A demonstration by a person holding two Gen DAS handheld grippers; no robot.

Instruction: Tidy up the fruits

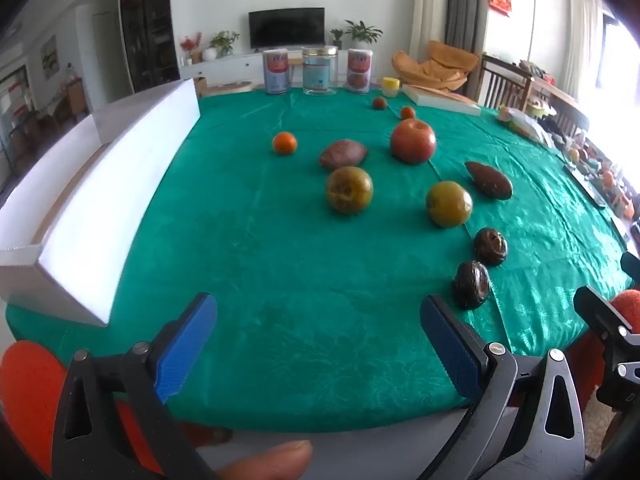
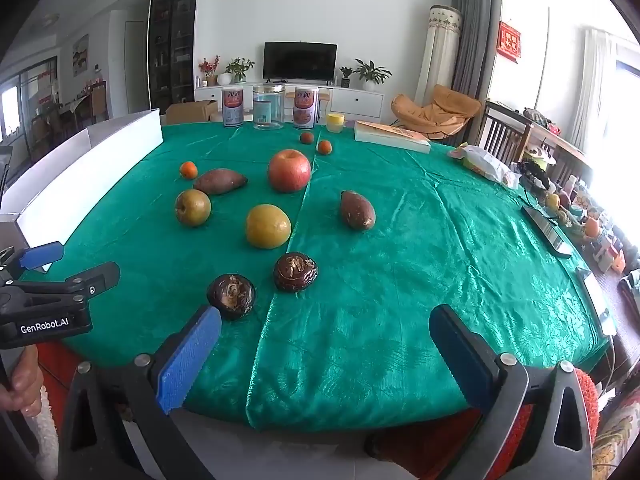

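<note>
Hovering over the near edge of the green tablecloth [image 2: 400, 240], left gripper [image 1: 318, 344] and right gripper [image 2: 324, 350] both stand with jaws spread wide, nothing between them. Just ahead of the right gripper: two dark wrinkled fruits [image 2: 231, 295]; farther on, two yellow-green pears [image 2: 268, 226], two sweet potatoes [image 2: 357, 210], one red apple [image 2: 289, 170], three small oranges [image 2: 188, 169]. Left of the left gripper: white box [image 1: 120, 200].

This is a living room in a home. A TV [image 2: 300, 61] sits on a long white cabinet [image 2: 352, 100] by the far wall with potted plants [image 2: 372, 72] beside it. An orange chair [image 2: 436, 114] and curtains [image 2: 470, 36] stand past the far right corner of the green table [image 2: 400, 280].
</note>
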